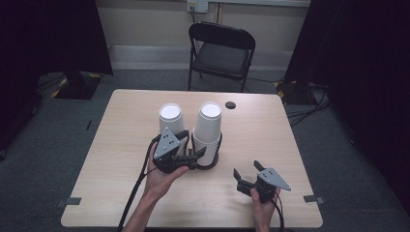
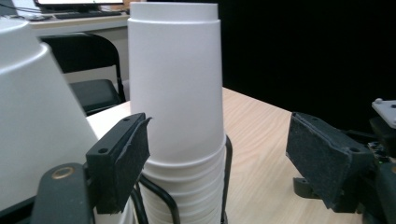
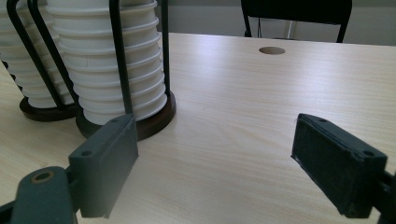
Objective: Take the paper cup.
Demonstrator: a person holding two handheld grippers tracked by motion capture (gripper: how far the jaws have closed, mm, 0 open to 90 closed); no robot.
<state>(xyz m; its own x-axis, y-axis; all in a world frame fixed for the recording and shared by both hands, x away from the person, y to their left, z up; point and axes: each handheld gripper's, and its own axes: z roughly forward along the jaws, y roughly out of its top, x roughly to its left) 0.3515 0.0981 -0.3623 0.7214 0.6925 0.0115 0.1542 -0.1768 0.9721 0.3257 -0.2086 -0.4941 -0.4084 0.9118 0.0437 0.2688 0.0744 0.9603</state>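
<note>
Upright, white nested cups [image 1: 208, 130] — wire-racked

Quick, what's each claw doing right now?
Left claw: open, holding nothing, beside the right cup stack.
Right claw: open, empty, over the table.

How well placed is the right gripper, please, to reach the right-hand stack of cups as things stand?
Probably well. The right gripper is open, with bare table between it and the right-hand stack of cups. The holder's black wire uprights cover the lower cups, so the top is the easier target.
</note>
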